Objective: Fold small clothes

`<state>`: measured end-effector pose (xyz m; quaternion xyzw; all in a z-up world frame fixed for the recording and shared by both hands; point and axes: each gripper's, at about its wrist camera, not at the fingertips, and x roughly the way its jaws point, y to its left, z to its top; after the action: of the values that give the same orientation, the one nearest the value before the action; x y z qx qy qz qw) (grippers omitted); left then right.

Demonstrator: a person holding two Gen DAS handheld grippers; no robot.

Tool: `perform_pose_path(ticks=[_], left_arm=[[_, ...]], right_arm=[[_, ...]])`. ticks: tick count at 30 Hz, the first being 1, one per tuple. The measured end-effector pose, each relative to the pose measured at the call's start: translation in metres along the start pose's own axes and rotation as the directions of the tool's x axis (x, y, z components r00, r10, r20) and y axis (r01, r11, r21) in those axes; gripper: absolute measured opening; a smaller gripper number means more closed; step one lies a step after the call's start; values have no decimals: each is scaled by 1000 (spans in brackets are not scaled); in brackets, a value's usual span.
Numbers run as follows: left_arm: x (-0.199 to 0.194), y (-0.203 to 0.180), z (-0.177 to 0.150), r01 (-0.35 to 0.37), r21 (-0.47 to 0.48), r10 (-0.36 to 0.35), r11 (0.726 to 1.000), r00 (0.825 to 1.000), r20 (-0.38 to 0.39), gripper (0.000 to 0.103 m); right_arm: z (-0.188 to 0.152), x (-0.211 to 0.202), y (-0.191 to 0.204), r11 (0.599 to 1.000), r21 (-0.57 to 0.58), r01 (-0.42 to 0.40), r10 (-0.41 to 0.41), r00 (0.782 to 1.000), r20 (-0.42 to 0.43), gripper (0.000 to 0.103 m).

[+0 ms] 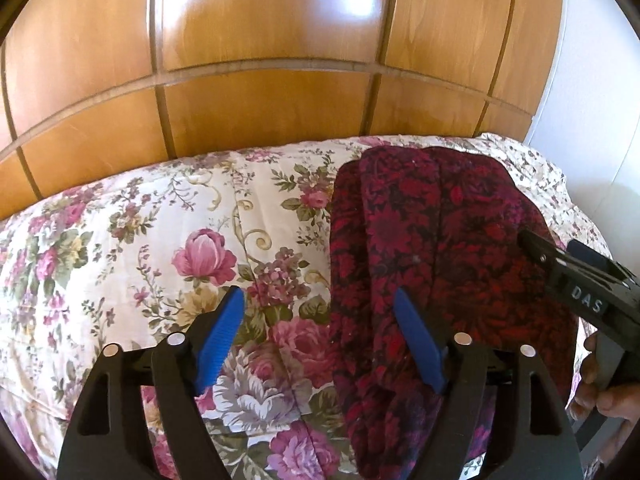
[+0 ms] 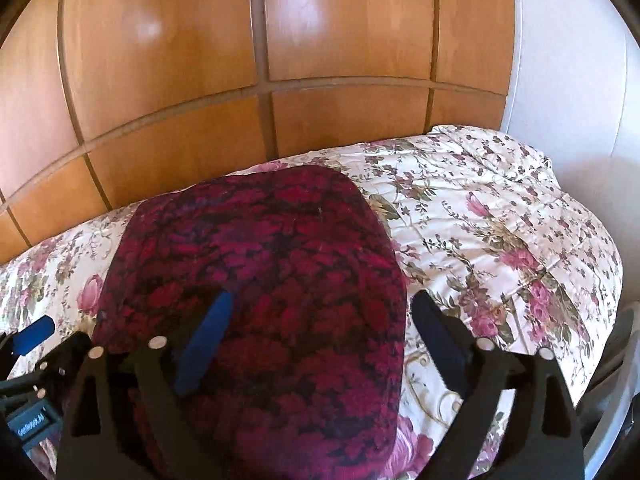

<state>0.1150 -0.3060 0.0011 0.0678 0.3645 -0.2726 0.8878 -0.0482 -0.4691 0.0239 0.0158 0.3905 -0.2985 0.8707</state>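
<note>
Open floral bedspread left of the folded garment; wooden headboard behind.

one red garment, two claws, one bedspread

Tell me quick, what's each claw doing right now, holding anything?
Left claw: open, holding nothing, over the edge of the red garment.
Right claw: open, holding nothing, above the same garment.
</note>
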Motion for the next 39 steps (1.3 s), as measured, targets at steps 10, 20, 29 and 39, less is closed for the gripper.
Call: perform_pose_path(ticks=[10,20,29,39], left_arm=[[-26,4,-5,-8,-27,9,1000,999,50,85],[-54,7,-25,-64,-40,67,997,994,88,89],[-73,12,-46,-103,-41,106,994,989,102,94],[-86,15,-50,-110,-49,116,993,985,125,99]], right_arm=[[-13,-38,-5,998,68,15,-17,999,28,100],[-50,-89,19,996,65,59,-64,994,84,100],[-83,-101,32,996,54,66,-68,997,44,100],[-83,-110,44,997,38,63,-66,995,70,100]])
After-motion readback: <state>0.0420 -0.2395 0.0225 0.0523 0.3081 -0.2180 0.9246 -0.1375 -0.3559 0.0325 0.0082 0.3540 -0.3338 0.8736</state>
